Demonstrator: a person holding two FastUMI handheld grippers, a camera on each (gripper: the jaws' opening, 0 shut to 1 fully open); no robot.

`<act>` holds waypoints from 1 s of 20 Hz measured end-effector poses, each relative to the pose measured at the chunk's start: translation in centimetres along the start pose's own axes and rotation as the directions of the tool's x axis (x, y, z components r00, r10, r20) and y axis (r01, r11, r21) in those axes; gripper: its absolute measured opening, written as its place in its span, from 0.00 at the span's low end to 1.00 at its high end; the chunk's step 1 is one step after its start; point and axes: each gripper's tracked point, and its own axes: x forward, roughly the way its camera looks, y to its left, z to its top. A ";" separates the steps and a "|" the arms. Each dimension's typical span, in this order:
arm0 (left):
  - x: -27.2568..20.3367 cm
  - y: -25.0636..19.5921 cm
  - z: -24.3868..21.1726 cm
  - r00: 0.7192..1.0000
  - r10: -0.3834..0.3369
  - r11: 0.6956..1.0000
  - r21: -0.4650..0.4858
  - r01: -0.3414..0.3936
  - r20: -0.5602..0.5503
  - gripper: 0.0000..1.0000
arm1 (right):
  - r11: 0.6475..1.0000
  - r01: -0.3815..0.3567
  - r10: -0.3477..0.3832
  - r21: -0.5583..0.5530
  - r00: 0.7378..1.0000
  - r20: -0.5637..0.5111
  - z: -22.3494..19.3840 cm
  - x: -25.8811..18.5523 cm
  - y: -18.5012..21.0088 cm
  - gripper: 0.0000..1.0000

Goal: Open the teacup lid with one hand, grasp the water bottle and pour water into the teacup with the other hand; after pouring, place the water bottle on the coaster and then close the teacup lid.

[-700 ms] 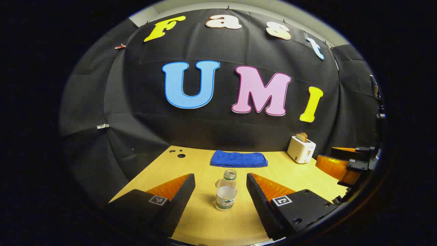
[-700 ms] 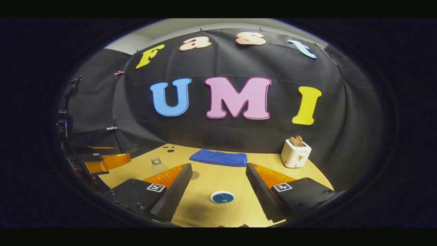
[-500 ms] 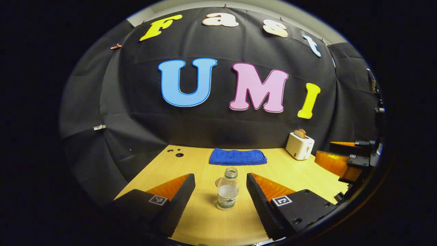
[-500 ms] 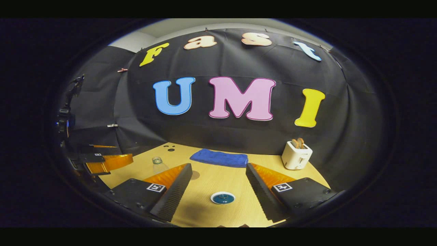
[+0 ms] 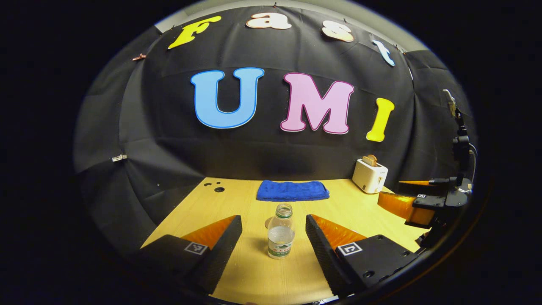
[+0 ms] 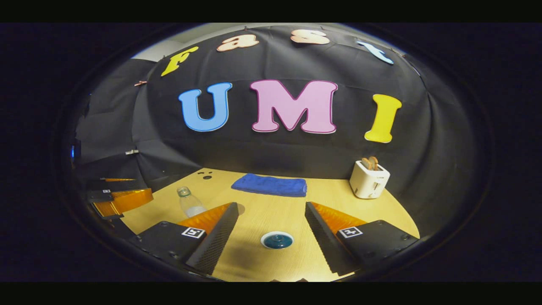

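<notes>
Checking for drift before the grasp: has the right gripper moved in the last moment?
Yes. The right gripper moved forward and dipped; the toaster and teacup lid look slightly nearer.

Left gripper view: my camera sits low over the wooden table [image 5: 237, 271] and looks forward between my own two spread fingers toward the back wall, with the water bottle [image 5: 280, 231] near and centred ahead and my right gripper [image 5: 413, 203] at the far right edge. Right gripper view: my camera rides at a similar low height farther to the right, facing the same wall, with the lidded teacup [image 6: 277, 240] close ahead between my fingers and my left gripper [image 6: 118, 199] at the far left edge. Both views share the table, the bottle [image 6: 189, 203], the blue folded towel [image 5: 293, 190] [image 6: 269, 185] and the white toaster [image 5: 370, 175] [image 6: 368, 179] at the back.
</notes>
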 end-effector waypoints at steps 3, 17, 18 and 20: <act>0.0 -0.1 -0.4 1.000 0.012 1.000 -0.003 -0.012 -0.010 0.95 | 1.000 -0.008 0.008 -0.008 1.000 -0.012 -0.5 0.8 -0.2 0.98; 0.6 -0.3 -3.1 0.998 0.039 0.999 0.001 -0.039 -0.058 0.95 | 0.999 -0.037 0.034 -0.033 0.995 -0.091 -4.5 3.5 0.0 0.98; 0.9 -0.4 -3.6 0.997 0.037 0.999 0.003 -0.037 -0.062 0.95 | 0.999 -0.035 0.031 -0.037 0.995 -0.098 -4.9 3.9 0.0 0.98; 1.5 -0.5 -4.7 0.997 0.034 0.999 0.014 -0.033 -0.070 0.95 | 0.998 -0.030 0.024 -0.049 0.992 -0.120 -6.4 5.0 -0.3 0.98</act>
